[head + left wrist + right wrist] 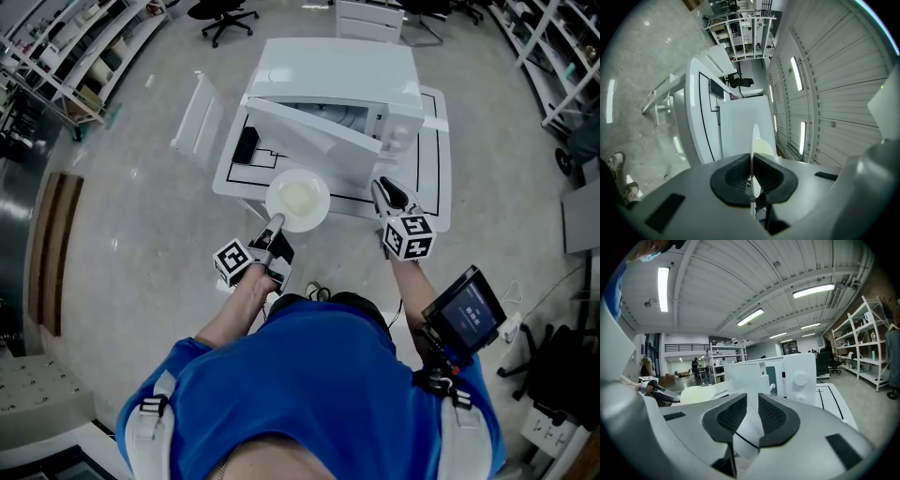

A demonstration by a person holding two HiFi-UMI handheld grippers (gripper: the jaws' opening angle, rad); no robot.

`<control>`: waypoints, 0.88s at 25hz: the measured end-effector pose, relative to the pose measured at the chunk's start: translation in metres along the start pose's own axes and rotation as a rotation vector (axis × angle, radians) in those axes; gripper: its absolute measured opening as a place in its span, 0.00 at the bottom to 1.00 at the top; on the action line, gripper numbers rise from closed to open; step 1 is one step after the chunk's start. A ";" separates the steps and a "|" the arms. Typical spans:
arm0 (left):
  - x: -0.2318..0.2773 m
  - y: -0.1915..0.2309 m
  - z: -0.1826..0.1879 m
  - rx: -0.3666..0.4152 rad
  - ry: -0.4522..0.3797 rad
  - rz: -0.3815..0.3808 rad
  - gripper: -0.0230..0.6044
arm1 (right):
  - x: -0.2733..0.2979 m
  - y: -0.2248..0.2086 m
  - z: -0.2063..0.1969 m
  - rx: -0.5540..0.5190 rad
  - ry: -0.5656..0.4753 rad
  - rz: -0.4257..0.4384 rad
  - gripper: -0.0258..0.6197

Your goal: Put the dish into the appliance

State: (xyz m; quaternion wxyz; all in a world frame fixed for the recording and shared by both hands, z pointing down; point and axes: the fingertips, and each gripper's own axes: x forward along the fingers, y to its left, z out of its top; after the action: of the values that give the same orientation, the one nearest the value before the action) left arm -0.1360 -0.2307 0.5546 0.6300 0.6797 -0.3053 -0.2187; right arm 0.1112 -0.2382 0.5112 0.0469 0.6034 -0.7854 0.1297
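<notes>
A round white dish (298,199) hangs just in front of the white box-shaped appliance (337,84), whose door (309,131) stands swung open. My left gripper (272,230) is shut on the dish's near rim. In the left gripper view the dish (754,140) shows edge-on between the pads of my left gripper (751,176), with the appliance (745,122) ahead. My right gripper (386,192) hovers by the door's right end, jaws slightly apart and empty. The right gripper view shows my right gripper (751,411), the dish (697,393) at left and the appliance (801,376) ahead.
The appliance stands on a white table (436,169) marked with black lines. A white panel (197,117) leans on the floor to the left. Office chairs (225,14) and shelving (56,56) ring the room. A screen device (464,309) hangs at the person's right hip.
</notes>
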 end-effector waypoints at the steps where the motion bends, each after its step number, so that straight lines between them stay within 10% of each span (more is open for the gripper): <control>1: 0.002 -0.003 -0.001 -0.002 -0.010 -0.005 0.06 | 0.003 -0.002 0.004 -0.010 0.000 0.007 0.12; 22: -0.025 -0.002 -0.016 0.010 -0.220 0.014 0.06 | 0.037 -0.010 0.020 -0.087 0.025 0.127 0.12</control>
State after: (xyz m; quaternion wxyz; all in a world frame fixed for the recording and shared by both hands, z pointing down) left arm -0.1429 -0.2020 0.5517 0.5906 0.6528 -0.3785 -0.2860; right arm 0.1127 -0.2805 0.5022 0.0746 0.5478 -0.8265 0.1058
